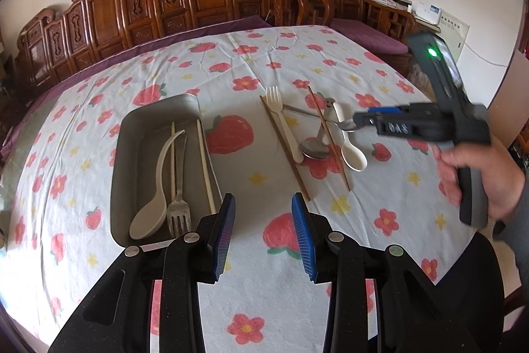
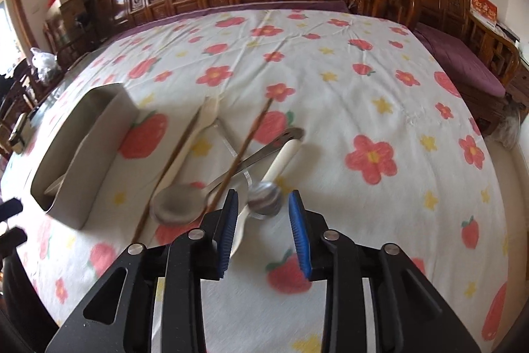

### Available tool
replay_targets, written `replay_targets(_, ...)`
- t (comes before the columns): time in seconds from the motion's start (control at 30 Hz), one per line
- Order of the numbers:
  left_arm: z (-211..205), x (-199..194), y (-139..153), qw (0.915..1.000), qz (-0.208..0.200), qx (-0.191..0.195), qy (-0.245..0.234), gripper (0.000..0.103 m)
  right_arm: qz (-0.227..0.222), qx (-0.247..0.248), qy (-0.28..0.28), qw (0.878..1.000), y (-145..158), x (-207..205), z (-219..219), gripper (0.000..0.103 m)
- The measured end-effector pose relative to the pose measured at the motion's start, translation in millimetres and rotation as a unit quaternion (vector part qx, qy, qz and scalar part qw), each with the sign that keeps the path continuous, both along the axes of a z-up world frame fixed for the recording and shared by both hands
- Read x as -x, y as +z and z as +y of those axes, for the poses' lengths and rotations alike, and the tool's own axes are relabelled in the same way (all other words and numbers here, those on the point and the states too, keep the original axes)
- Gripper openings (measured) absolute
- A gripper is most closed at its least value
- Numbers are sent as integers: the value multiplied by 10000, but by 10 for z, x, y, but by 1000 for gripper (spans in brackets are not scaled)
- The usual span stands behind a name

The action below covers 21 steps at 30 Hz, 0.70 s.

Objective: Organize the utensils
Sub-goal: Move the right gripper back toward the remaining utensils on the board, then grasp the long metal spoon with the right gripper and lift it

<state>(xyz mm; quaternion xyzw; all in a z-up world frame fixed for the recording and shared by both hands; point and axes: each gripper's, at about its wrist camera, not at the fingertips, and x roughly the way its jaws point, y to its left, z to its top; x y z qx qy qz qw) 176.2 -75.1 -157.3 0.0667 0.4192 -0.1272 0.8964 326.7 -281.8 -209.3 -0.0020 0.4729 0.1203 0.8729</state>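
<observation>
Left gripper (image 1: pixel 263 232): jaws spread, nothing between them, held over bare flowered cloth (image 1: pixel 330 55) on the desk. The metal tray (image 1: pixel 155 118) lies just ahead and left of these jaws. It holds a white spoon (image 1: pixel 155 187), a metal fork (image 1: pixel 179 211) and pale chopsticks (image 1: pixel 205 168).

Right gripper (image 2: pixel 263 232): jaws spread, pads touching nothing. A small metal spoon (image 2: pixel 264 199) has its bowl directly ahead of the gap, close to the tips. In the left wrist view this gripper's tips sit right at that spoon, but contact cannot be confirmed there.

Loose pile ahead and left of the right jaws: a large metal spoon (image 2: pixel 178 204), a white plastic spoon (image 2: pixel 281 161), a white plastic fork (image 2: pixel 198 135) and two brown chopsticks (image 2: pixel 246 144). One chopstick crosses over the metal spoon handles.

Handling assessment: the small metal spoon is stiff, light and probably slick; the bowl is curved and likely to slip from flat pads. The neck or handle offers a better hold, taken across its narrow width. Its handle lies tangled with the neighbouring pieces, so a lift could drag the chopstick. Plastic pieces are very light and may skid on the cloth. Chopsticks are thin and can roll; take them mid-length.
</observation>
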Motion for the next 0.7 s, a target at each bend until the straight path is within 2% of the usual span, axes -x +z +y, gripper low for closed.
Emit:
replay_targets(0.27, -32, 15, 4, 10000, 22, -44, -53, 34, 730, -690, -189, 9948, -190, -179, -107, 34)
replay_targets(0.3, -30, 9, 3, 10000, 25, -35, -47, 34, 792, -791, -212, 9935, -208, -177, -120, 29)
replay_targets(0.4, -25, 15, 1, 10000, 26, -8, -30, 34, 880, -962, -261, 9911, -234, -169, -136, 22)
replay_targets(0.63, -62, 36, -20, 10000, 56, -54, -58, 34, 980, -1133, -382, 9880, -239, -208, -183, 18)
replay_targets(0.7, -69, 43, -21, 9999, 53, -74, -61, 34, 974, -1193, -390, 9873, -230, -222, -201, 7)
